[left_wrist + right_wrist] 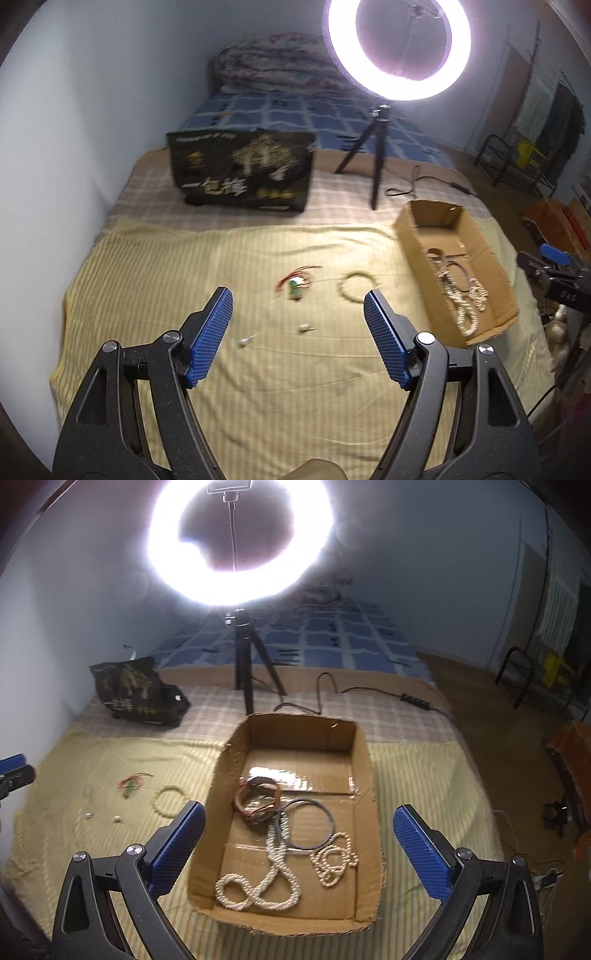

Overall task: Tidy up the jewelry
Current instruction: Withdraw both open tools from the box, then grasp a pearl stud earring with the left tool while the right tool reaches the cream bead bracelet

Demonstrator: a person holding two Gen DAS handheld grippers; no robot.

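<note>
**Jewelry half sorted: box filling, a handful of pieces waiting on the bedspread**

Jewelry is sitting in two groups. Inside the cardboard box point(364, 775), directly ahead of the right gripper point(299, 843) and framed between its spread fingers, several pieces are lying together: a long pearl strand point(275, 871) curling nearest the claw, a smaller pearl loop point(334, 860) toward its right finger, a thin dark bangle point(308, 823) just beyond them, and a brown leather bracelet point(258, 799) farther in. That claw is standing released and empty, its jaws as wide as they go, hovering above the near wall of the box.

The left gripper point(299, 306) is also released, jaws parted with nothing between the pads, and it is pointing down at the yellow striped bedspread point(147, 280). Just ahead of it, a red-and-green cord piece point(295, 286) is lying loose; beside the tip of its right finger a pale beaded bracelet point(356, 290) is resting flat. Closer in, between the fingers, two small pale bits point(306, 328) and point(245, 341) are lying apart; they are too small to identify, possibly earrings. The box is sitting off to that claw's right.

Judging by this, the task is looking roughly halfway through: four pieces are boxed, while about four are remaining on the cloth. The tiny bits are likely needing the most careful pinch.
</note>
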